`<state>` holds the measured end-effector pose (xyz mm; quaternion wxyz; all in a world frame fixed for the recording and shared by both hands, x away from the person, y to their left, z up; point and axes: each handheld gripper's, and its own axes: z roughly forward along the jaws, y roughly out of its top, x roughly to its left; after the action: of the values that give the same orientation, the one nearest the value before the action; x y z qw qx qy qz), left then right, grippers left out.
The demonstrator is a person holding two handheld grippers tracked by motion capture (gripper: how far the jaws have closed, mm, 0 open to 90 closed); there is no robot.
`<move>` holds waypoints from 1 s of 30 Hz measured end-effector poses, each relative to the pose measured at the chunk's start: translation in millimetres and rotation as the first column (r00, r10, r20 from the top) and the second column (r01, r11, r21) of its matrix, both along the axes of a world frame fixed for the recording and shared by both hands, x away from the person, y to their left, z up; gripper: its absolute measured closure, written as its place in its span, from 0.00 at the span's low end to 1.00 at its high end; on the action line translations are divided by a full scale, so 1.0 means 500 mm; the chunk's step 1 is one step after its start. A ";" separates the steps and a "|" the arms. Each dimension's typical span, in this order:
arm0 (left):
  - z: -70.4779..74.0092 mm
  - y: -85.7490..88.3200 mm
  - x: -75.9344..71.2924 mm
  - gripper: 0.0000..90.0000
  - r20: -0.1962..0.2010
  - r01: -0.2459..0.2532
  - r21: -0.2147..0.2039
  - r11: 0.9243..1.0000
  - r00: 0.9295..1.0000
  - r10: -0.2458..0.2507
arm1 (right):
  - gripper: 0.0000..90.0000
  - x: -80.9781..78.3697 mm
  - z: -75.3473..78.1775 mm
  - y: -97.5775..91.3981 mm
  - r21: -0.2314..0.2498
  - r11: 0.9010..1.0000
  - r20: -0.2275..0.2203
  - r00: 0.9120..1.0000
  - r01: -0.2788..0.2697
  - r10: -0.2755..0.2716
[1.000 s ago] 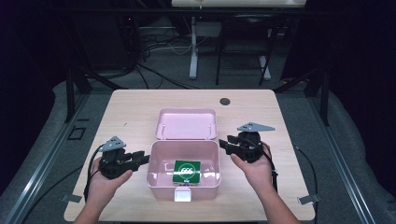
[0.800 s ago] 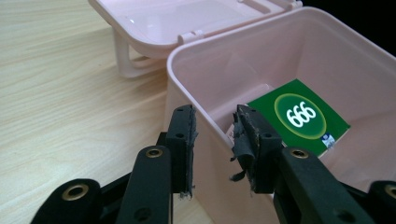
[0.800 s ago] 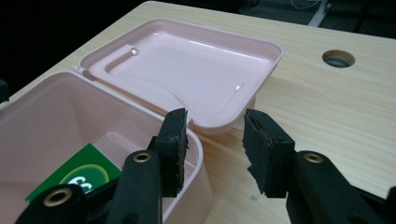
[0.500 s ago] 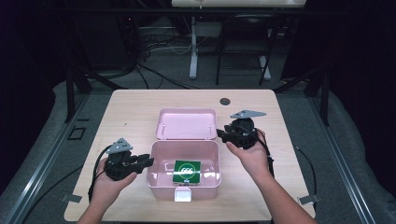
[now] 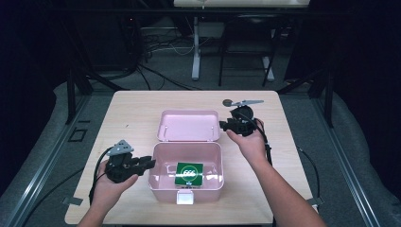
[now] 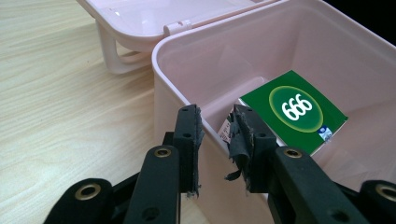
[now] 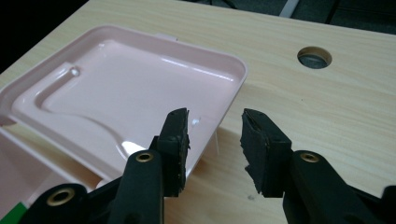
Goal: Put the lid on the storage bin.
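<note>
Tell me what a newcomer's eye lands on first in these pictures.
The pink box in the middle of the wooden table, its lid thrown back flat behind it. Next, the green pack marked 666 on the box's floor. Then the left gripper astride the box's left wall and the right gripper at the lid's right edge.

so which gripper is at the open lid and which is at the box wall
The right gripper is at the lid edge, jaws open astride its rim. The left gripper straddles the box left wall, jaws just closing.
</note>
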<state>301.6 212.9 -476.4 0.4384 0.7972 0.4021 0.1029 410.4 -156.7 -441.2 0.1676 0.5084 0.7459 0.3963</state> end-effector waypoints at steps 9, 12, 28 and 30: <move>-0.001 -0.001 -0.001 0.80 0.004 -0.003 -0.002 1.000 1.000 0.003 | 0.69 0.035 -0.008 0.008 -0.014 0.999 -0.020 0.999 0.035 -0.036; -0.001 -0.001 -0.001 0.80 0.006 -0.003 -0.002 1.000 1.000 0.003 | 0.70 0.048 -0.010 0.017 -0.024 0.999 -0.040 0.998 0.044 -0.044; -0.001 0.000 0.000 0.80 0.006 0.002 -0.002 1.000 1.000 -0.002 | 0.75 0.099 -0.038 0.060 -0.041 0.997 -0.138 0.988 0.066 -0.071; -0.001 0.000 0.000 0.80 0.007 0.002 -0.002 1.000 1.000 -0.002 | 0.76 0.101 -0.036 0.064 -0.041 0.997 -0.148 0.986 0.067 -0.072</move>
<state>301.4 213.0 -477.0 0.4407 0.7967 0.4001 0.1047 461.1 -124.7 -459.2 0.1343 0.5593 0.7452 0.3375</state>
